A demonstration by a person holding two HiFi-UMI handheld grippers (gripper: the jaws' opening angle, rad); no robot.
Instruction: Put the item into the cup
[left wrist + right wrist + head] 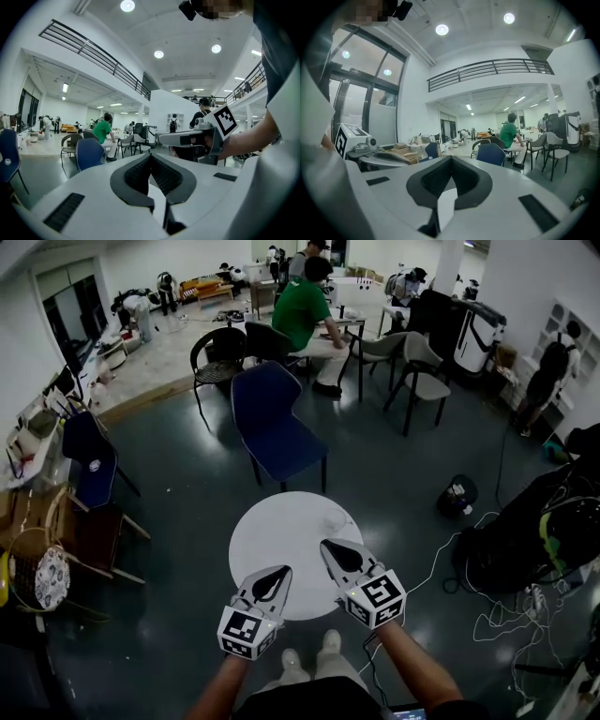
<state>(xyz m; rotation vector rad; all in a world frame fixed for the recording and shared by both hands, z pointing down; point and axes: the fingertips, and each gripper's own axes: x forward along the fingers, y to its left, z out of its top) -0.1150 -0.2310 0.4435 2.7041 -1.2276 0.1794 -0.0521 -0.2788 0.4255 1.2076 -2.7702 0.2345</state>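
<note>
Plainly, the left gripper (279, 575) and right gripper (333, 549) are both closed, empty, above the table's (267, 531) near edge.

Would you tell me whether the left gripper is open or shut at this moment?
Shut. In the left gripper view, the left gripper has its jaws meeting at the tips, with nothing between them.

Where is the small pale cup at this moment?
Head view: the small pale cup stands on the far-right part of the round white table, just beyond the right gripper.
</note>
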